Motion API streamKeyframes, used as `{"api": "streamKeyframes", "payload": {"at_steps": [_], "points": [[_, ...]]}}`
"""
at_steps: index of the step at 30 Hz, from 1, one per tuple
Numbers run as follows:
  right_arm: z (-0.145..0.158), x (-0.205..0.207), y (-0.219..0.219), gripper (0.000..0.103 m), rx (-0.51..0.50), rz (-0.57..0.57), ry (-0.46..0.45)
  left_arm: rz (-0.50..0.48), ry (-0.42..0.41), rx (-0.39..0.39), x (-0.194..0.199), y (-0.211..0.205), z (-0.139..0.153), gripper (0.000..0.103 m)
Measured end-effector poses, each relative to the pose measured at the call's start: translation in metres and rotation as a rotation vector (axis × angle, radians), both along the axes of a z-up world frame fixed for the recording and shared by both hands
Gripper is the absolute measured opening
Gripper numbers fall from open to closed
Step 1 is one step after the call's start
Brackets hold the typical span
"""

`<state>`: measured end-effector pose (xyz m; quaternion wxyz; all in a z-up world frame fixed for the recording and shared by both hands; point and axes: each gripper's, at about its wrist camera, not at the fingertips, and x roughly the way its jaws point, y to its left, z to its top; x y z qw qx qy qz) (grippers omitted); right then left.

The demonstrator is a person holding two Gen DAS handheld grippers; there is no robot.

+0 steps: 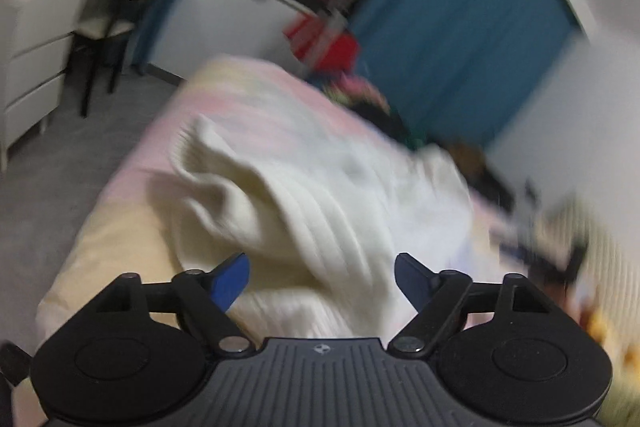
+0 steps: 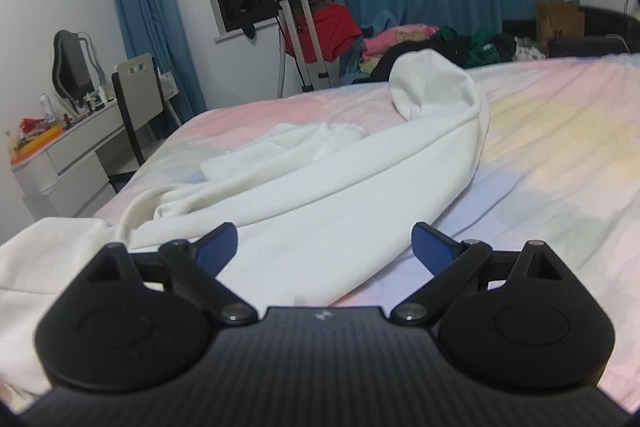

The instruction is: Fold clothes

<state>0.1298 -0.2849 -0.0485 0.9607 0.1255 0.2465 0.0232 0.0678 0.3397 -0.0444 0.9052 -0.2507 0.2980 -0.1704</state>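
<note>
A white garment (image 2: pixel 320 179) lies crumpled across the pastel bed sheet (image 2: pixel 560 147), with one end bunched up and standing at the far side. In the left wrist view the same white garment (image 1: pixel 304 195) is blurred and rumpled. My left gripper (image 1: pixel 322 279) is open and empty, just above the near edge of the garment. My right gripper (image 2: pixel 325 247) is open and empty, with its blue fingertips (image 2: pixel 432 247) spread over the near part of the garment.
A pile of coloured clothes (image 2: pixel 420 43) lies at the far side of the bed. A white desk (image 2: pixel 68 155) and a chair (image 2: pixel 136 99) stand to the left. A metal stand with red cloth (image 2: pixel 316 27) is by the window. Blue curtains hang behind.
</note>
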Motion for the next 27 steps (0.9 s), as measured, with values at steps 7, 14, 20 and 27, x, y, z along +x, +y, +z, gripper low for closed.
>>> {"api": "streamKeyframes", "payload": {"at_steps": [7,14,20,27], "points": [[-0.01,0.014,0.007,0.095,0.006,-0.003,0.037,0.178,0.063,-0.271,0.089,0.056,-0.016,0.083],[-0.021,0.034,0.018,0.095,-0.007,0.022,0.069,0.107,0.323,-0.162,0.184,0.035,-0.033,0.062],[-0.031,0.042,0.02,0.095,0.004,0.03,0.1,0.17,0.309,0.056,0.226,0.001,0.001,0.012],[-0.028,0.036,0.015,0.095,0.01,-0.002,0.073,0.318,-0.074,0.276,0.26,-0.04,0.117,0.009]]}}
